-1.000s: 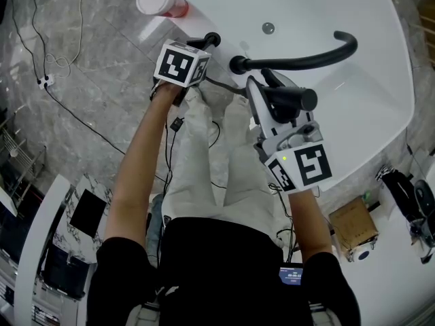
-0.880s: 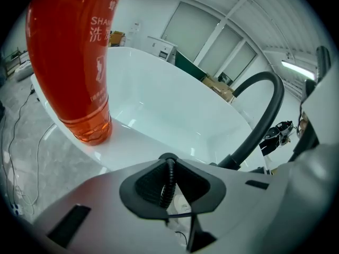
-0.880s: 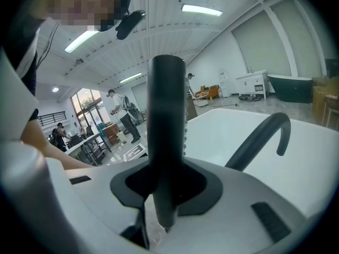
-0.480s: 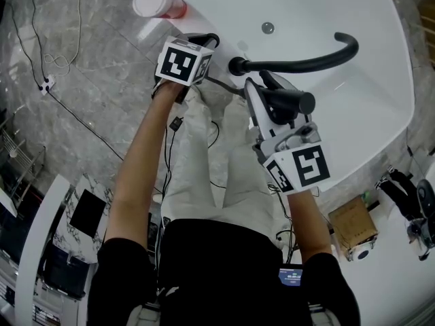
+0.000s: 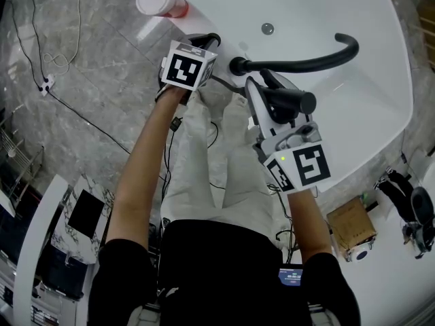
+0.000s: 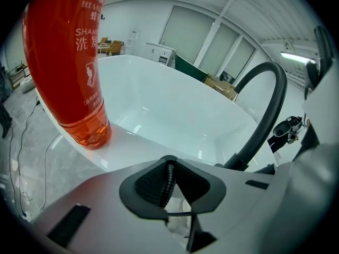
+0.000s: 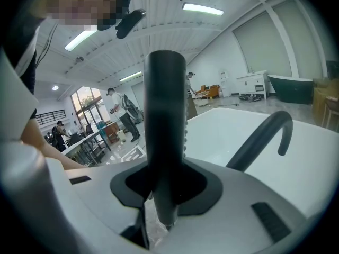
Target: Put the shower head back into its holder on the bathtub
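Observation:
In the right gripper view my right gripper (image 7: 164,194) is shut on the black shower head (image 7: 165,126), which stands upright between the jaws. The head view shows the shower head (image 5: 291,100) jutting sideways from the right gripper (image 5: 265,97) over the rim of the white bathtub (image 5: 367,107). My left gripper (image 6: 169,183) is shut on the black ribbed hose (image 6: 168,180). From above, the left gripper (image 5: 204,47) sits at the tub's near rim, left of the black curved faucet (image 5: 306,61). I cannot make out the holder.
A red shampoo bottle (image 6: 71,62) stands on the tub rim close to the left gripper; the head view has the bottle (image 5: 162,2) at the top. A drain button (image 5: 268,28) is in the tub. Cables (image 5: 47,80) cross the marble floor; a cardboard box (image 5: 350,223) is at right.
The left gripper has shifted slightly right and tilted a little, still holding the hose. The right gripper and shower head have stayed put.

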`<state>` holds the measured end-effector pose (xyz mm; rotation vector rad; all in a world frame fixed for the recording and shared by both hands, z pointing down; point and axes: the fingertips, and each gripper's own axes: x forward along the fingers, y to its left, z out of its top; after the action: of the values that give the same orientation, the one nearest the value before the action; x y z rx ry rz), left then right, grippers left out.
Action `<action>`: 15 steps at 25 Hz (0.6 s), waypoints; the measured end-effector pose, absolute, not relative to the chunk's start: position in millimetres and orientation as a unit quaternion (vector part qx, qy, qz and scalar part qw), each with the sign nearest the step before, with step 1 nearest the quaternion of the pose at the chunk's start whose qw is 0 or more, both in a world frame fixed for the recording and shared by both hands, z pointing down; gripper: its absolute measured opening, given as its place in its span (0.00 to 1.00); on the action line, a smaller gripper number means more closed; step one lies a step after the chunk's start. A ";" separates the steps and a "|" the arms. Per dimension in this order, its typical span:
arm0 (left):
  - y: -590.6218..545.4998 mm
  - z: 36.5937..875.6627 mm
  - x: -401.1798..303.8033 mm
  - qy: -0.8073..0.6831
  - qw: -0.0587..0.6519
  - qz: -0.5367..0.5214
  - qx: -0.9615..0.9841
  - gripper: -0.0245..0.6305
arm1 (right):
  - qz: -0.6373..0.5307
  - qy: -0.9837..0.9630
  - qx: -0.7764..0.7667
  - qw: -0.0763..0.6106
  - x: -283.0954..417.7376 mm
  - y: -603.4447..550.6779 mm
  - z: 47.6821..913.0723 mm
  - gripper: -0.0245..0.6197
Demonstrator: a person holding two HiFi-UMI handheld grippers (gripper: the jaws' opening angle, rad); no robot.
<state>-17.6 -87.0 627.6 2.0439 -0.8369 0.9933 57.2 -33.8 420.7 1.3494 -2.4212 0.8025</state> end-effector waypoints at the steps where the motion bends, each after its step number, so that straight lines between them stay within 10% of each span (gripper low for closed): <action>1: -87.2 627.3 -17.7 -0.326 0.350 0.382 0.791 0.15 | 0.276 -0.832 0.465 0.128 57.4 -33.4 420.8 0.21; 15: -75.8 623.0 -22.2 -0.330 0.346 0.340 0.809 0.35 | 0.272 -0.833 0.465 0.130 56.3 -30.9 421.5 0.21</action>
<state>-22.2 -75.8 623.0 2.1004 -0.8574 0.8830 56.3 -30.9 421.5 1.3501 -2.4192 0.7914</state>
